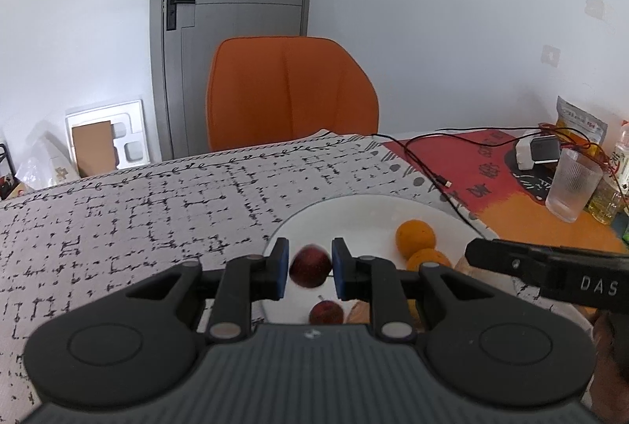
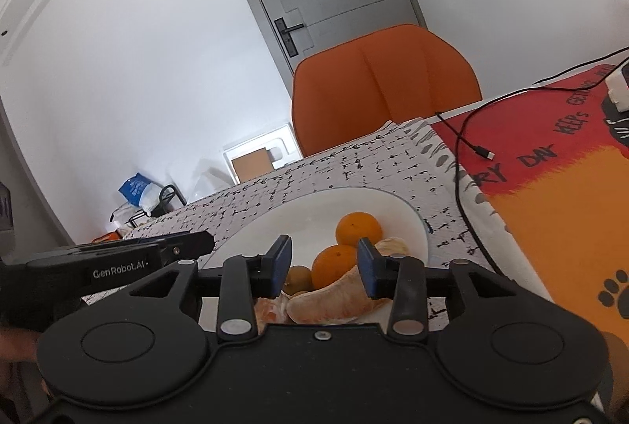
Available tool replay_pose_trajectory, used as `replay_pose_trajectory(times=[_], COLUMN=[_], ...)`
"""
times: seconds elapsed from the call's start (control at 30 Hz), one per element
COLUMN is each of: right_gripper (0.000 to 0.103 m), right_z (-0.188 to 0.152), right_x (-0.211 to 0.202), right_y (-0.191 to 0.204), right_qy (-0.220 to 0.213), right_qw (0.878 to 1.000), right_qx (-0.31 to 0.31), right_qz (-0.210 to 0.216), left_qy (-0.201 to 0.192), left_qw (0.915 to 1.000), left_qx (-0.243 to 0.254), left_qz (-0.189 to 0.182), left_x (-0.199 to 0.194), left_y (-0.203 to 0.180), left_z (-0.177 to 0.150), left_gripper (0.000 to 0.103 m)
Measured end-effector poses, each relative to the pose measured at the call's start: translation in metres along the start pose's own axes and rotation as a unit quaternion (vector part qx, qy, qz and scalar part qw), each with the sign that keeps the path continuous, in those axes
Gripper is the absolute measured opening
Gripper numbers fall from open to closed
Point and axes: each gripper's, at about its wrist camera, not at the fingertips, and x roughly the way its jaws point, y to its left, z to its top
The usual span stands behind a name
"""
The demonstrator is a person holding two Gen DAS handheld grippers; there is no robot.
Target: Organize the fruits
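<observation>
A white plate sits on the patterned tablecloth. In the left wrist view my left gripper is open above the plate's near rim, with a dark red plum between its blue pads, blurred, with small gaps on both sides. A second red plum lies on the plate below. Two oranges lie to the right. In the right wrist view my right gripper is open and empty over two oranges, a kiwi and peeled citrus pieces on the plate.
An orange chair stands at the table's far side. A red-orange mat lies to the right with black cables, a ribbed glass, a small white device and snack packets. A door stands behind.
</observation>
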Motion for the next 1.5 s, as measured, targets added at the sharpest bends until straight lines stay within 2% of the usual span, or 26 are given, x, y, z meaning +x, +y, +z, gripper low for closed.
replay_pose_trajectory(times=[0.27,0.43,0.8,0.93,1.0,1.07,1.2,1.3,1.5], right_gripper=[0.046,0.051,0.06,0.067,0.07,0.079,0.088,0.102,0.103], right_z=[-0.002,-0.005,-0.01,-0.011,-0.012,-0.012,-0.012,-0.014,-0.016], right_x=[-0.005,-0.006,-0.018,-0.022,-0.024,-0.028,-0.036,-0.042,-0.051], right_y=[-0.004,-0.003,0.008,0.012,0.016,0.02,0.03,0.038,0.05], right_qy=[-0.004,-0.003,-0.002,-0.002,-0.002,-0.005,-0.011,-0.014,-0.014], right_qw=[1.0,1.0,1.0,1.0,1.0,1.0,1.0,1.0,1.0], right_qx=[0.008,0.009,0.004,0.003,-0.002,-0.006,-0.015,-0.023,-0.024], right_qz=[-0.001,-0.001,-0.001,-0.001,0.001,0.003,0.005,0.002,-0.004], left_qy=[0.005,0.006,-0.002,-0.007,-0.011,-0.013,-0.015,-0.014,-0.016], left_qw=[0.9999,0.9998,0.9987,0.9978,0.9972,0.9966,0.9954,0.9939,0.9923], left_qx=[-0.004,-0.009,-0.038,-0.044,-0.046,-0.048,-0.055,-0.061,-0.069], left_qz=[0.012,0.019,0.035,0.05,0.058,0.065,0.077,0.091,0.102], left_x=[-0.009,-0.019,-0.049,-0.062,-0.069,-0.076,-0.09,-0.1,-0.125], left_y=[0.002,0.006,0.019,0.024,0.026,0.029,0.035,0.04,0.048], left_z=[-0.001,-0.005,-0.013,-0.017,-0.018,-0.019,-0.023,-0.026,-0.032], left_gripper=[0.032,0.047,0.07,0.083,0.086,0.088,0.097,0.099,0.103])
